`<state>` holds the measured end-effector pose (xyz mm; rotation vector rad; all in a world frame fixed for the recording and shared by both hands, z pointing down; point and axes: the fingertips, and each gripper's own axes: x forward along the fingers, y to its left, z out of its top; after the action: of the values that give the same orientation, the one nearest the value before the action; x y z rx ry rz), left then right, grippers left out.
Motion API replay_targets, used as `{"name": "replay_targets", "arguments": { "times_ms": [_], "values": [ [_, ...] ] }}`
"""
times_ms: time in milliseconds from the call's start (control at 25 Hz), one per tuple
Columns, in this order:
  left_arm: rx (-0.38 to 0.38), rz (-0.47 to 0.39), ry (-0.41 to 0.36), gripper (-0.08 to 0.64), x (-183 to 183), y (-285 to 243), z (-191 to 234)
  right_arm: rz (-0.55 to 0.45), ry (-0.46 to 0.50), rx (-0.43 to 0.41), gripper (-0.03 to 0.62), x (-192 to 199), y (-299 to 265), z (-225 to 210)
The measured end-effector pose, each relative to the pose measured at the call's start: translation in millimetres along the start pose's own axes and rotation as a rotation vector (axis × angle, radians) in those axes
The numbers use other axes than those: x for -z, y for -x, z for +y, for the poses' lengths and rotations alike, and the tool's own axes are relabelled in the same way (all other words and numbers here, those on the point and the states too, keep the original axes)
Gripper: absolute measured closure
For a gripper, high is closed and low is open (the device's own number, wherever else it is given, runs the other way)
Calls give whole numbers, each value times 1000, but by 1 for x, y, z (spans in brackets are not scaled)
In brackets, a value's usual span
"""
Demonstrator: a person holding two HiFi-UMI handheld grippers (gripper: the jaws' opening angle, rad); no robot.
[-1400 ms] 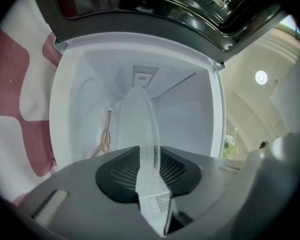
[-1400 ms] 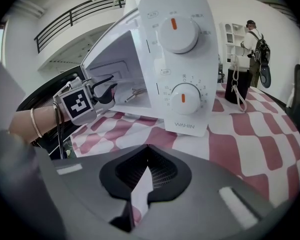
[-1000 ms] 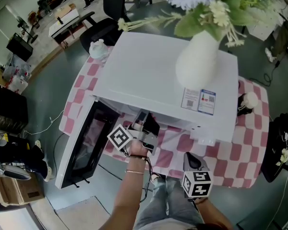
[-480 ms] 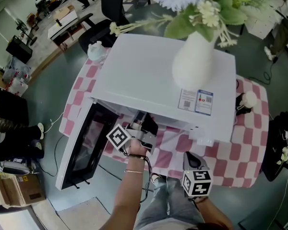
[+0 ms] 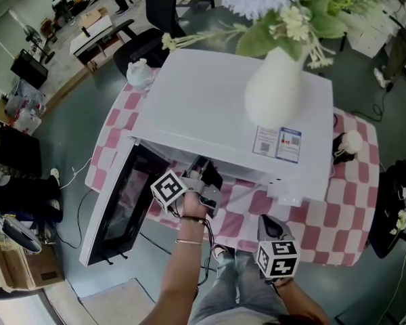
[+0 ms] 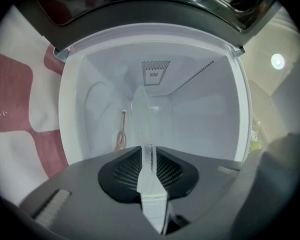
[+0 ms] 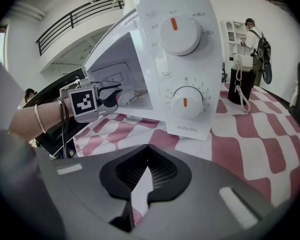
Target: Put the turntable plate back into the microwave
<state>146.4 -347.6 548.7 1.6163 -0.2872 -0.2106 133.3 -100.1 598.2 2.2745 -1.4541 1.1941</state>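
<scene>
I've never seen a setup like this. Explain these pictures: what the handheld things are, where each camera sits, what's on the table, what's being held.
There is no robot here: a person holds a two-jaw gripper in each hand. The head view looks down from the person's head; each gripper view looks along that gripper's own jaws. On the checkered tablecloth stands a white microwave, its door open, with a vase of flowers on top. The left gripper, whose jaws have just been closing, grips the clear turntable plate edge-on at the oven's opening. The right gripper is shut and empty.
</scene>
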Motion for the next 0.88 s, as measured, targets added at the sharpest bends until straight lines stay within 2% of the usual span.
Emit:
{"name": "replay_targets", "arguments": {
  "times_ms": [200,400,600,880],
  "values": [
    [-94,44,-46,528,1,-1,11,-1,-3,0,581,-1,1,-1],
    [-164,63,-25,529,3,0,20,-7,2,-9,581,-5,1,2],
    [-248,103,-74,517,2,0,26,-10,2,-7,581,-8,2,3],
    [-367,171,-202,471,6,-1,33,-19,2,-3,581,-12,5,3]
  ]
}}
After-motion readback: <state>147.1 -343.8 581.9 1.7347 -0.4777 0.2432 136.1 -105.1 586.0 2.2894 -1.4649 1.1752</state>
